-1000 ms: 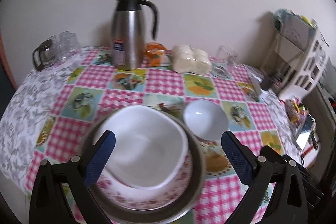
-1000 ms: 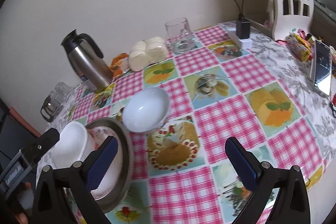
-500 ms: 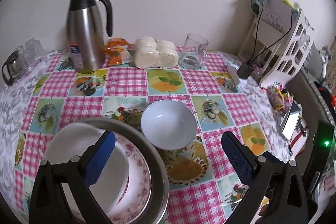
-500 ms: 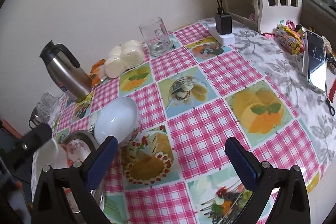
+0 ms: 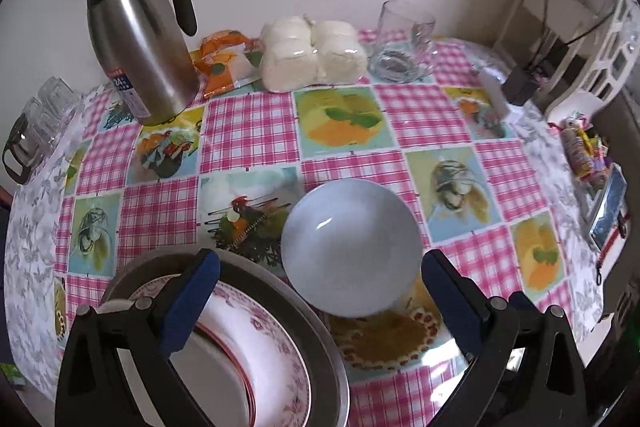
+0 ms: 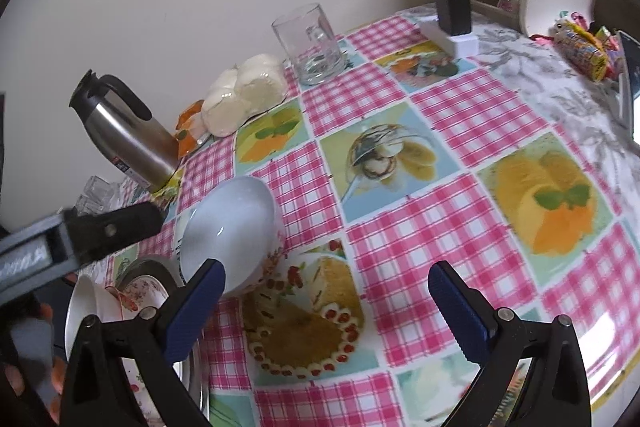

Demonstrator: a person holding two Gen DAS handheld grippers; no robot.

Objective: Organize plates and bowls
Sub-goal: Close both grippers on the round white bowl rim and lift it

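Bowl [image 5: 351, 247] sits upright, mouth up, on tablecloth [image 5: 420, 115].

Both tools share one build. The left gripper [image 5: 318, 291] has two black plastic arms — triangular frames with open cut-outs — each tipped by a ribbed blue pad [image 5: 191, 301], with round silver screws at the joints. The right gripper [image 6: 326, 303] matches it: black angular arms, blue ribbed fingertips [image 6: 460, 311], silver screw heads. In the right wrist view, the left tool's side appears as a black finger on a grey body — its printed marking is too blurred to read.
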